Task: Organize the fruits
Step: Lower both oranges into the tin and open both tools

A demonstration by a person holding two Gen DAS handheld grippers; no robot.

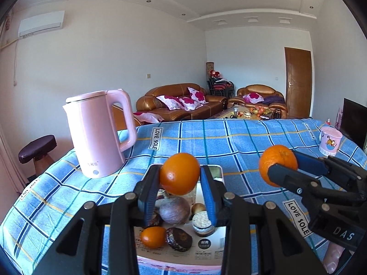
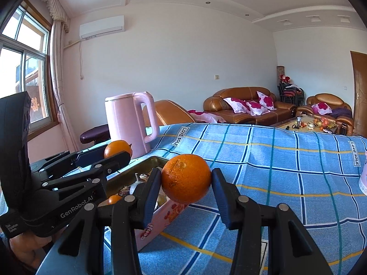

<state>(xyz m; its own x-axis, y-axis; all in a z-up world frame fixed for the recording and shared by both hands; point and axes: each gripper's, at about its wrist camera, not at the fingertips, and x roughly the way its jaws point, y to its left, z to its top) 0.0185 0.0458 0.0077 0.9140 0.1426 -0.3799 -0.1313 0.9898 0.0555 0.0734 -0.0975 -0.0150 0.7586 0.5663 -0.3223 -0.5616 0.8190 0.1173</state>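
Note:
My left gripper (image 1: 180,178) is shut on an orange (image 1: 179,173) and holds it above a pink box (image 1: 206,247). The box holds a small orange (image 1: 153,237), a brown round fruit (image 1: 174,209) and dark round snacks (image 1: 179,239). My right gripper (image 2: 185,183) is shut on a second orange (image 2: 186,181), held above the blue checked cloth just right of the box (image 2: 160,217). In the left wrist view the right gripper (image 1: 282,167) with its orange (image 1: 278,163) is to the right. In the right wrist view the left gripper (image 2: 119,154) with its orange (image 2: 117,149) is to the left.
A pink electric kettle (image 1: 101,133) stands on the table's far left. A pink cup (image 1: 330,141) stands at the far right edge. The blue checked tablecloth (image 2: 275,171) covers the table. A stool (image 1: 37,149) stands beyond the left edge. Sofas lie behind.

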